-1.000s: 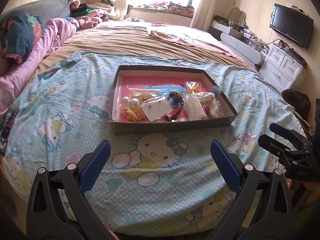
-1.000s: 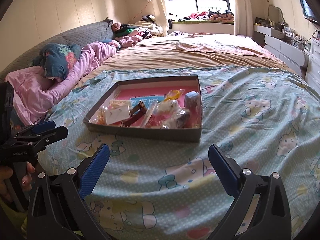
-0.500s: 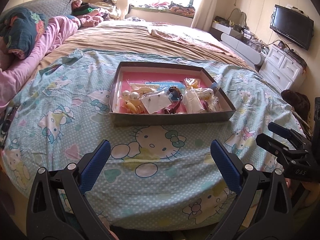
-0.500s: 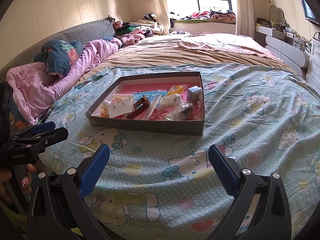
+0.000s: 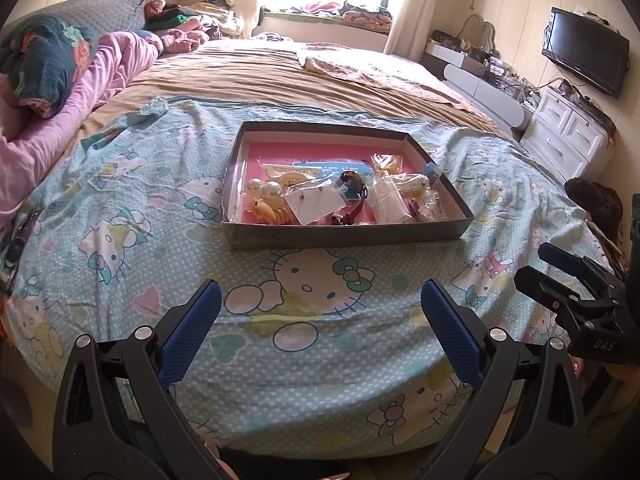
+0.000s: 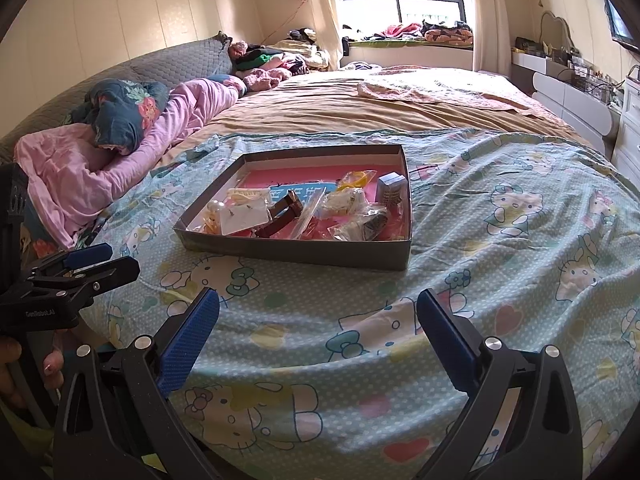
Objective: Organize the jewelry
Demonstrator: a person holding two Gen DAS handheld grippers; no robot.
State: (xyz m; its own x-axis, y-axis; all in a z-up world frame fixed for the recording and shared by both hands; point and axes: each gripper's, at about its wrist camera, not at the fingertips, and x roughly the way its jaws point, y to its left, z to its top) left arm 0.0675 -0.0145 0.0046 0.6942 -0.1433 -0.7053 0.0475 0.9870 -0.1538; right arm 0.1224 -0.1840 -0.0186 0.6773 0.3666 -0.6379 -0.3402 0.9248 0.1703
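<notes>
A shallow grey box (image 5: 344, 236) with a pink floor lies on the bed; it also shows in the right wrist view (image 6: 296, 254). It holds pearl earrings (image 5: 264, 189), a white earring card (image 5: 314, 202), a brown strap (image 6: 286, 210), a small blue-white box (image 6: 392, 187) and several clear bags. My left gripper (image 5: 320, 312) is open and empty, short of the box's near wall. My right gripper (image 6: 318, 320) is open and empty, near the box's right corner. Each gripper shows at the edge of the other's view.
The bed has a cartoon-cat sheet (image 5: 304, 280) and a tan blanket (image 5: 280, 76) behind. Pink and blue bedding (image 6: 120, 140) is piled at the left. White drawers (image 5: 568, 140) and a wall television (image 5: 586, 56) stand at the right.
Both grippers have pulled back and risen a little, so the box sits farther away and the bed's near edge shows. Both stay open and empty.
</notes>
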